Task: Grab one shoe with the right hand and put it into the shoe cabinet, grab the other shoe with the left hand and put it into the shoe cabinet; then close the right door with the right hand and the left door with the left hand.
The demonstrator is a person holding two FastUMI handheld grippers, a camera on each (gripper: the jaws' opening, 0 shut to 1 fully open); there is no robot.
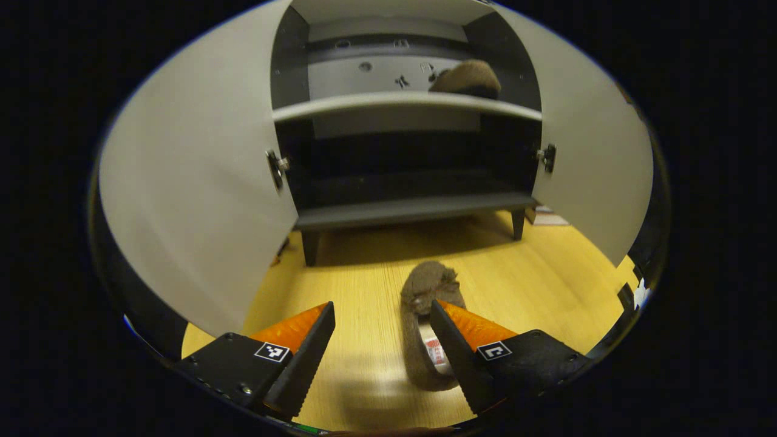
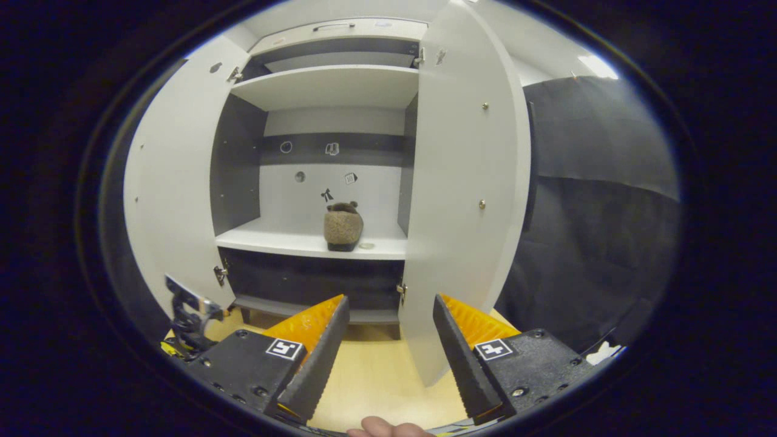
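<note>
Spread wide, the left hand-held gripper (image 1: 382,340) hovers near the floor shoe (image 1: 430,321) to straddle it; right hand-held gripper (image 2: 388,346) gapes empty, first shoe (image 2: 343,226) shelved.

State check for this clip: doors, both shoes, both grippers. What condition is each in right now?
Left door: open.
Right door: open.
Shoe on the shelf: put away, resting on the middle shelf.
Shoe on the floor: not yet picked up, lying in front of the cabinet.
Left hand-held gripper: open, empty, just above the floor shoe.
Right hand-held gripper: open, empty.
</note>
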